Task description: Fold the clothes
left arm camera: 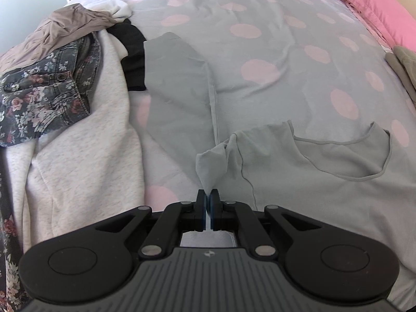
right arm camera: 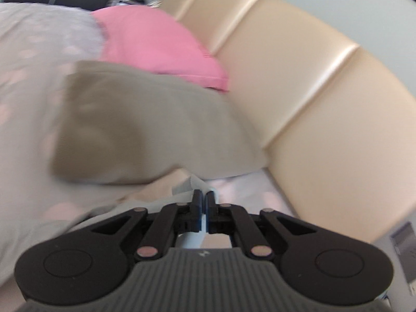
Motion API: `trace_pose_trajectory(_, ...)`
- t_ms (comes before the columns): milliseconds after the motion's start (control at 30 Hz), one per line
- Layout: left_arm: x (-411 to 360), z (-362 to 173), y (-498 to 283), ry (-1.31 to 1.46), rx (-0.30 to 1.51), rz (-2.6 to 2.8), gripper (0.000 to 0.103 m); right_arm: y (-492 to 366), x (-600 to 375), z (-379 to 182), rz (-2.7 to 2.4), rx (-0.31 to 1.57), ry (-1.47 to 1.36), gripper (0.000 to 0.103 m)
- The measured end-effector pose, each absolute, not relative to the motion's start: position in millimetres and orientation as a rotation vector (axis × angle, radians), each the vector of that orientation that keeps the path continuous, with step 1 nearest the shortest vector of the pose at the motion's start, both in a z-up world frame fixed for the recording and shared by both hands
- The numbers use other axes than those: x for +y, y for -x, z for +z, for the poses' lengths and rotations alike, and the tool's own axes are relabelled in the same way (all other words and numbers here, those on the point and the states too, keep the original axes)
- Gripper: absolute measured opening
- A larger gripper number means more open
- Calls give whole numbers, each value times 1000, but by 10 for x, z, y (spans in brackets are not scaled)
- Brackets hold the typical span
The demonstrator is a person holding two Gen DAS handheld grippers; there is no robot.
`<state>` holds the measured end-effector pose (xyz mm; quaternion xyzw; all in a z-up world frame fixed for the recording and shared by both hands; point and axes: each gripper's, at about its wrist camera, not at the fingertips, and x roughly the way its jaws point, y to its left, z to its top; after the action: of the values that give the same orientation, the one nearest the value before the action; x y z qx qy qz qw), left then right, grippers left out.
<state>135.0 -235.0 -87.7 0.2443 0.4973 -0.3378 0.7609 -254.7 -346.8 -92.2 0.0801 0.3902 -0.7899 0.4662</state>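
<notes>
The left gripper [left arm camera: 207, 195] has its jaws clenched on a pinched-up fold of the grey top [left arm camera: 299, 161] spread on the dotted duvet [left arm camera: 260, 52], while the right gripper [right arm camera: 204, 197], aimed low toward the bed's cream headboard [right arm camera: 312, 104], grips a pale fabric edge beside the folded khaki garment [right arm camera: 143, 124].

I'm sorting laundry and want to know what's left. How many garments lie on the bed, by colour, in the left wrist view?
Light grey: 2, the top pinched by the left gripper and the sweatshirt
Floral dark: 1
Taupe: 1
Black: 1
White: 1
Olive, at the right edge: 1
Total: 7
</notes>
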Motion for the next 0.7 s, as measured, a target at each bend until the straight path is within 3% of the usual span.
trace_pose_trajectory(200,-2350,-921,-1317,-559,1095,-719,1,3040,-3542,-1010,-2112,1013,-252,2)
trace_pose_trajectory(367,-2343,-938,-1312,-570,1113,-743,3,3281,-3540,-1212,-1950,1081,-546,6)
trace_pose_trajectory(433,-2339,-913,-1283,-595,1089,-745,8,3268,-3490,-1261,-1852,1099,-619,24)
trace_pose_trajectory(500,-2321,-873,-1259,-607,1075,-763,23,3173,-3395,-1246,-1788,1101,-626,34)
trace_pose_trajectory(700,-2319,-642,-1157,-601,1001,-852,40,2559,-3080,-1063,-1429,1111,-664,38)
